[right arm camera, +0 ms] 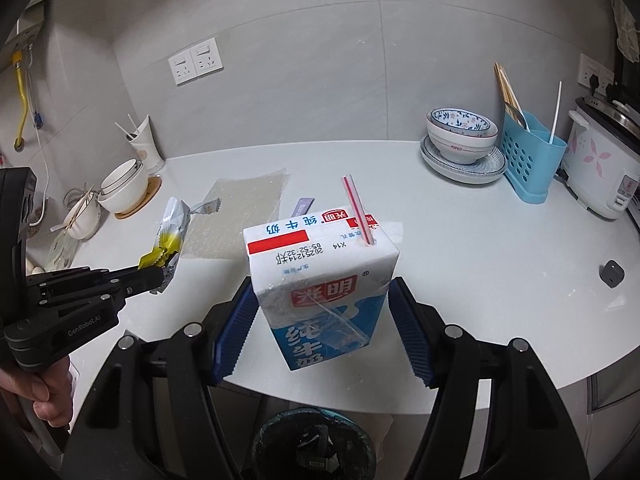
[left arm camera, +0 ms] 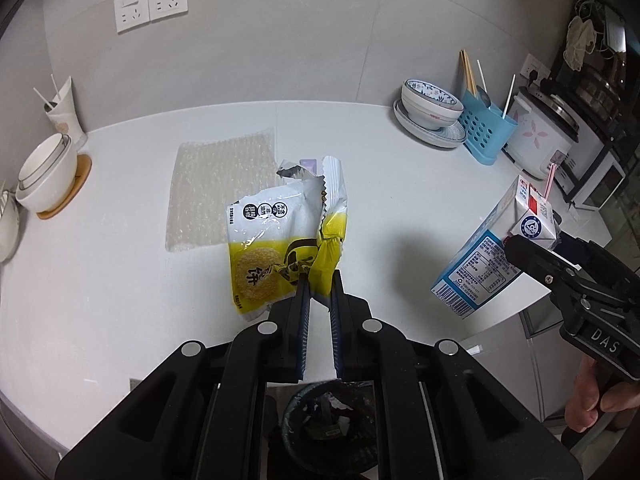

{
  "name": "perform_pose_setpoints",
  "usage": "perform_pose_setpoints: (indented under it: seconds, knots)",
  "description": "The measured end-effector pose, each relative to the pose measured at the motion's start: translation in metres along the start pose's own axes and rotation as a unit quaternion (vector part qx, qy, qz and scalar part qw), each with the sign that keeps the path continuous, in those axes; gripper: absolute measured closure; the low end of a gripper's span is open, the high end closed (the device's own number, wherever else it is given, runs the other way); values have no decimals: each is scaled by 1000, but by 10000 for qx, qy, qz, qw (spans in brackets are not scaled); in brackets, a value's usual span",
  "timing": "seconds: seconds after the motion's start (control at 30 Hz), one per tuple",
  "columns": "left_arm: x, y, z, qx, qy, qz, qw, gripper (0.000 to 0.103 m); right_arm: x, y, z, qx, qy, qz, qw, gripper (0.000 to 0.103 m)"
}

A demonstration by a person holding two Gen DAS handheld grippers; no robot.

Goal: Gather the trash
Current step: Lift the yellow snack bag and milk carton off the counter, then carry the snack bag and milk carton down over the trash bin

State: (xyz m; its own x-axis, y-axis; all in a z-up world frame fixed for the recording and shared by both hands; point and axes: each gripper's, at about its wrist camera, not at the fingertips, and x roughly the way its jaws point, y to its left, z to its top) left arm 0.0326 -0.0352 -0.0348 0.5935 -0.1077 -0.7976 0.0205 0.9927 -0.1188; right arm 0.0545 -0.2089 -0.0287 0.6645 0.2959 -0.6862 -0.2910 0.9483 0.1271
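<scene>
The left hand-held gripper (left arm camera: 320,280) is pinching the yellow snack wrapper (left arm camera: 280,240) and the right hand-held gripper (right arm camera: 320,312) is clamping the milk carton (right arm camera: 320,280) above the surface (left arm camera: 100,280), so the straw (right arm camera: 358,212) is risking dripping over the bin (right arm camera: 316,440).

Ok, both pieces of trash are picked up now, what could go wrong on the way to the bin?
1. The left tongs pinch only a corner of the yellow snack wrapper, so it may slip free.
2. The milk carton in the right tongs has a straw in it; tilting could spill any leftover milk.
3. The trash bin shows only partly below the counter edge, so a drop could miss.
</scene>
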Motion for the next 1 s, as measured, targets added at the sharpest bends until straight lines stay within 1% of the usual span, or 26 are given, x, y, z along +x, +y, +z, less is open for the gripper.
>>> perform_pose_setpoints:
  seconds: [0.27,0.47,0.67,1.0]
  knots:
    - [-18,-7,-25,-54,-50,-32,10000,94,-17,4,-24,-37,71,59,10000,39]
    - [-30,-6,-44,-194,-33,-121,9997,94,-28,10,-43,-89,135,134,9998,39]
    - [-37,-6,-68,-311,51,-191,9993,94,-35,9,-70,-91,279,174,9994,39]
    - [-31,-9,-118,-380,362,-231,9984,94,-28,7,-120,-59,671,154,9976,39]
